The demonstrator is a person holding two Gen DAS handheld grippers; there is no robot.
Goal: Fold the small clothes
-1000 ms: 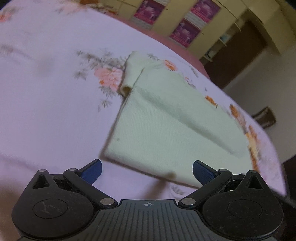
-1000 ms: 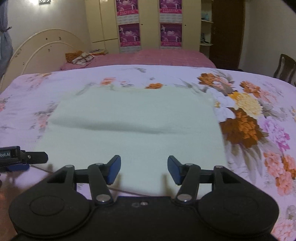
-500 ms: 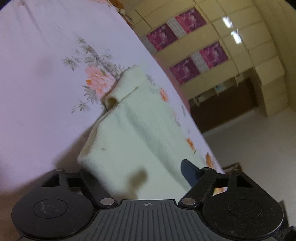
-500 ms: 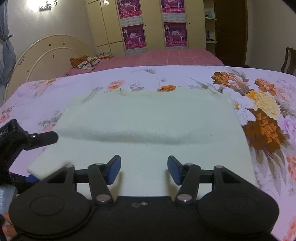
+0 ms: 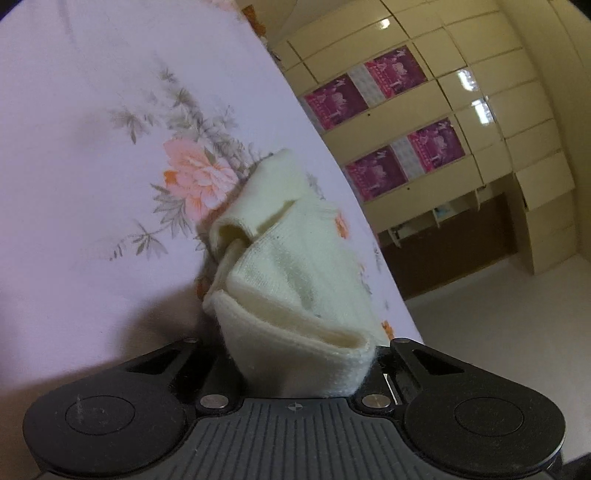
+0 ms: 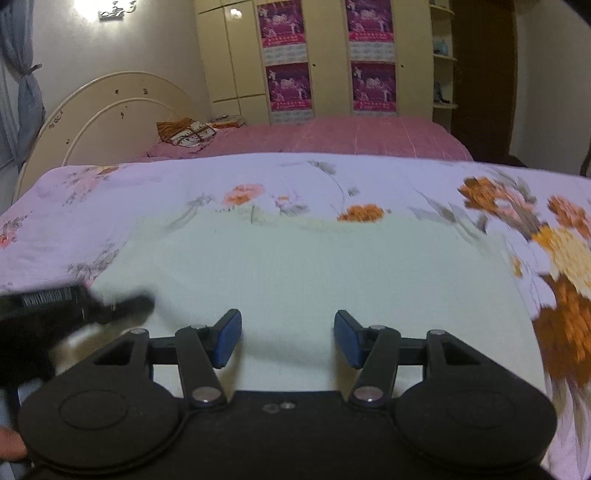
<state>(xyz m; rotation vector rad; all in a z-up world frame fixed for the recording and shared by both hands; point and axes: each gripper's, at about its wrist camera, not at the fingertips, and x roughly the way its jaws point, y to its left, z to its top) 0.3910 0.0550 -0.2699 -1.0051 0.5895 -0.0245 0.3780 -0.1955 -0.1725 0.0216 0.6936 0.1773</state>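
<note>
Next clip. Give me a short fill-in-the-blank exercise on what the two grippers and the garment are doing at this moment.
1. The left gripper is shut on a bunched corner of the cream knit garment, while the right gripper is ____.
2. The garment lies on a bedspread printed with ____.
3. The wardrobe doors carry ____ magenta posters.

Missing words: open; flowers; four

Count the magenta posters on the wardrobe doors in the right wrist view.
4, in two columns on the wardrobe: upper left poster, lower left poster, upper right poster, lower right poster. None looks hidden.
</note>
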